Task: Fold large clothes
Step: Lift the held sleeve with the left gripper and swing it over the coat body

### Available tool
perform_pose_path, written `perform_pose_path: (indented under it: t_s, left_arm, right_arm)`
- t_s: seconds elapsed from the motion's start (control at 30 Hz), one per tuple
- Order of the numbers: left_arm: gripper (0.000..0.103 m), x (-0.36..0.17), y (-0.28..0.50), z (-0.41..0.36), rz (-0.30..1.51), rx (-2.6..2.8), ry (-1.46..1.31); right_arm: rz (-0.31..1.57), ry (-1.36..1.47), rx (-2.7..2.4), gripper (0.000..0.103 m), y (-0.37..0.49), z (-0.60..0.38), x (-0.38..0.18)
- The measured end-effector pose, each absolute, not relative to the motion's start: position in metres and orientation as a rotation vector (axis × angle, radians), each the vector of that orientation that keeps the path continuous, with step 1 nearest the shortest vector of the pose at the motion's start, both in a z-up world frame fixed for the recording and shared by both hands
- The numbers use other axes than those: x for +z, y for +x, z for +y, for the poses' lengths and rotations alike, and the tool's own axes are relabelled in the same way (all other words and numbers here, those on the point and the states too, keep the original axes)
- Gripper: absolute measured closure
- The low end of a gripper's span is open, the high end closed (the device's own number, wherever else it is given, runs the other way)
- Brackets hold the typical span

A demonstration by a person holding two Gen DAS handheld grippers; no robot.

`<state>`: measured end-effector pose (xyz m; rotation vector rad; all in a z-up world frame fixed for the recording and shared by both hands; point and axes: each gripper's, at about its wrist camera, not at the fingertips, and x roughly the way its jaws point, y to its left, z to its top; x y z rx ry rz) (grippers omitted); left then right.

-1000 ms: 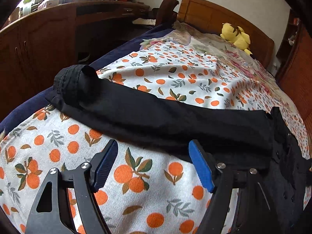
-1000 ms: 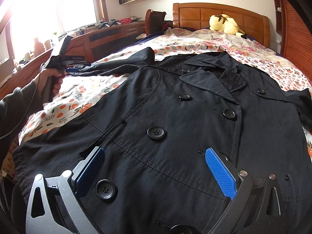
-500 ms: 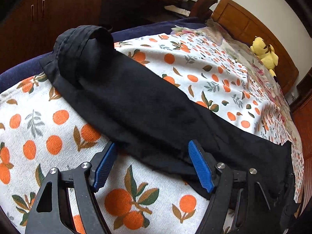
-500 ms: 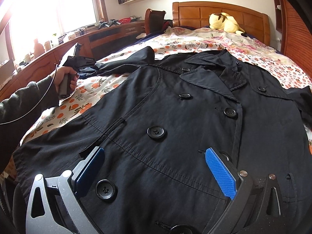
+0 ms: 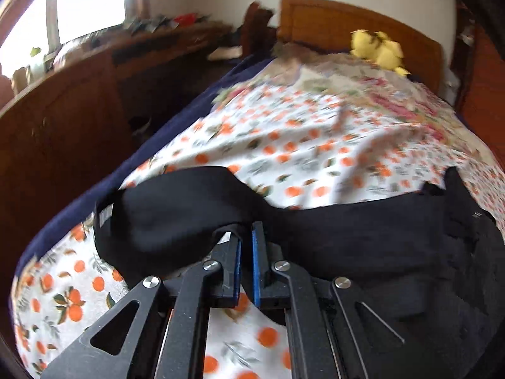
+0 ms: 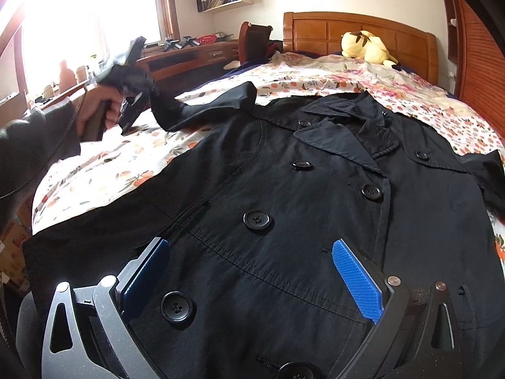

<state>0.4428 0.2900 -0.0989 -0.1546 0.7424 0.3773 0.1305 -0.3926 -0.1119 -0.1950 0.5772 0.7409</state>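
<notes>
A black double-breasted coat (image 6: 315, 205) lies front-up on the bed, collar toward the headboard. Its left sleeve (image 5: 176, 208) stretches out over the orange-print bedspread (image 5: 300, 145). My left gripper (image 5: 246, 230) has its jaws closing tight on a fold of that sleeve, pads pressing the cloth, with the cuff end drooping to the left. In the right wrist view a hand holds the left gripper (image 6: 132, 72) raised, and the sleeve (image 6: 214, 104) hangs lifted from it. My right gripper (image 6: 249, 244) stands open low over the coat's buttoned front, nothing between its pads.
A yellow plush toy (image 6: 366, 47) rests by the wooden headboard (image 6: 315, 31). A long wooden desk and cabinets (image 5: 63, 120) run along the bed's left side under a bright window. A chair (image 6: 255, 41) stands at the desk's far end.
The left gripper's jaws went from wide open to pinched on the sleeve, and the hand rose, lifting the sleeve off the bedspread. The right gripper has not moved.
</notes>
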Motion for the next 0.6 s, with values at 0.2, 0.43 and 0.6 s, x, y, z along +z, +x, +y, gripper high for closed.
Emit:
perform_pose_path:
  t_s: [0.2,0.43,0.6]
  left_arm:
    - [0.097,-0.041,0.412,0.198,0.655,0.231,-0.012]
    - [0.097,-0.024,0.385,0.124,0.625,0.123,0.098]
    - [0.097,-0.045,0.365,0.099,0.649,0.127,0.167]
  right_arm:
    - [0.552,-0.196,0.747,0.0,0.127,-0.396,-0.11]
    - [0.565,-0.168,0.761,0.0,0.132,-0.399,-0.11]
    - [0.557,-0.17,0.76,0.0,0.131,-0.396,-0.11]
